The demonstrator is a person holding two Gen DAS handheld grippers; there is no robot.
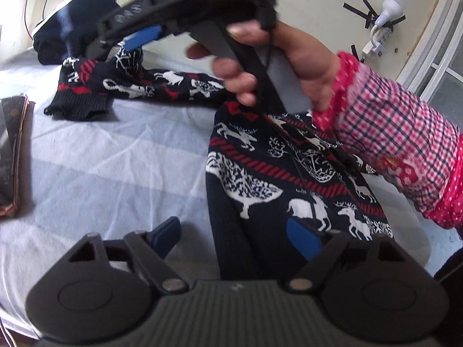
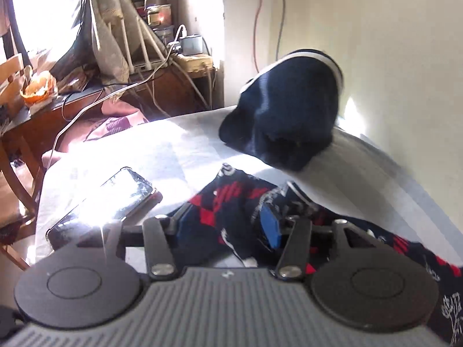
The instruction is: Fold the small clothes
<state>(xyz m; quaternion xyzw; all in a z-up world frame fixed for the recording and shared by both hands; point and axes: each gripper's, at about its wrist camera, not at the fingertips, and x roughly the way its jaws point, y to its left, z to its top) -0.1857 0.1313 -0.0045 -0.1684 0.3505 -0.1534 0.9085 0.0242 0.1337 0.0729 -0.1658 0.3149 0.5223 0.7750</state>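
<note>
Knitted navy sweater (image 1: 283, 179) with white deer, spread on the pale sheet (image 1: 101, 159). Left claw (image 1: 237, 237) wide open, straddling the body's near edge. Right claw (image 2: 222, 228), seemingly pinched on the sleeve (image 2: 231, 202); hard to tell through blur.

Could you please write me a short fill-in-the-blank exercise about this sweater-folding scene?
1. The navy knitted sweater with white reindeer has stripes coloured ___.
2. The right hand-held gripper pinches the sweater's ___.
3. The black glossy phone lies on the ___ bedsheet.
4. The left hand-held gripper has its jaws ___.

Missing words: red; sleeve; white; open
</note>
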